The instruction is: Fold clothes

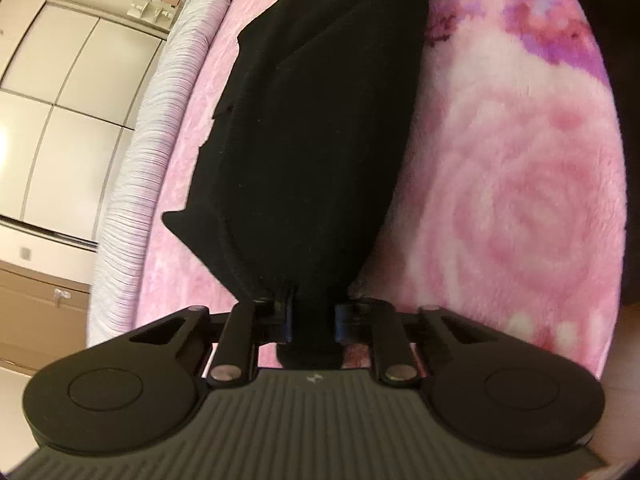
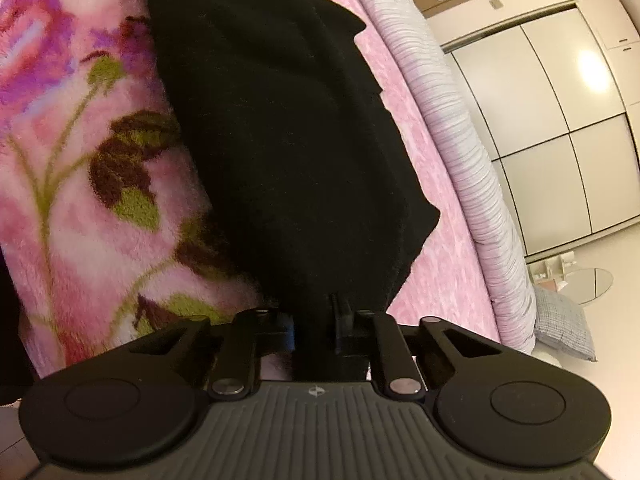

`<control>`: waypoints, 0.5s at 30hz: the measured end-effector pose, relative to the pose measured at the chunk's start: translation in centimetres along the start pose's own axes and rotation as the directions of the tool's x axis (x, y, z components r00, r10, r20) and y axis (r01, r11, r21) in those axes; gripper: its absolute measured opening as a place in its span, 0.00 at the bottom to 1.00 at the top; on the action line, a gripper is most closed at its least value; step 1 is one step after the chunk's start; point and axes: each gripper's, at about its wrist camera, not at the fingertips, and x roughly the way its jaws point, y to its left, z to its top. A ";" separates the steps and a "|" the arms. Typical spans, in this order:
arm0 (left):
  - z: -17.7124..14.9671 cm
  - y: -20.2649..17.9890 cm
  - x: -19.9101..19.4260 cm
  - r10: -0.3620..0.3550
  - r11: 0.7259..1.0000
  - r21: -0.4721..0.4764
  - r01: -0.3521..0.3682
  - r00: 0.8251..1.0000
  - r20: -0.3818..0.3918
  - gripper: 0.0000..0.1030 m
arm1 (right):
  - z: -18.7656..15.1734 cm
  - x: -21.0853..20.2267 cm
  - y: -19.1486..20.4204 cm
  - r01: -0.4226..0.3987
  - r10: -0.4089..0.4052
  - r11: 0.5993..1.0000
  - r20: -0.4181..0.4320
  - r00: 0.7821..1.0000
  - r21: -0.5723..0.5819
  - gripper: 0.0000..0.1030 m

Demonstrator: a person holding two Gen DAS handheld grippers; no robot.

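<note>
A black garment (image 1: pixel 312 128) stretches away from my left gripper (image 1: pixel 314 314) over a pink flowered blanket (image 1: pixel 520 200). The left jaws are shut on one end of the cloth, which bunches between them. In the right wrist view the same black garment (image 2: pixel 288 140) runs up from my right gripper (image 2: pixel 316 320), whose jaws are shut on its other end. The cloth hangs taut between the two grips and hides the fingertips of both. A loose flap sticks out at the garment's left edge in the left wrist view.
The flowered blanket (image 2: pixel 80 184) lies on a bed with a plain pink cover (image 2: pixel 432 168) and a ribbed pale lilac edge (image 2: pixel 472 152). White wardrobe doors (image 2: pixel 560 140) stand beyond the bed. A grey cushion (image 2: pixel 564 324) and a round glass table (image 2: pixel 596 284) sit on the floor.
</note>
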 end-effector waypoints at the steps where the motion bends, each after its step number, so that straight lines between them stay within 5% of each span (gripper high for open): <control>1: 0.0 0.3 -0.3 -0.009 1.000 -0.012 0.009 1.000 0.005 0.11 | 0.0 -0.2 -0.2 -0.003 0.003 1.000 0.005 1.000 0.006 0.09; 15: -0.8 -1.1 -12.1 -0.117 0.988 -0.092 0.123 0.991 0.069 0.08 | -1.9 -10.6 -1.7 -0.166 0.164 0.984 0.037 0.986 0.062 0.07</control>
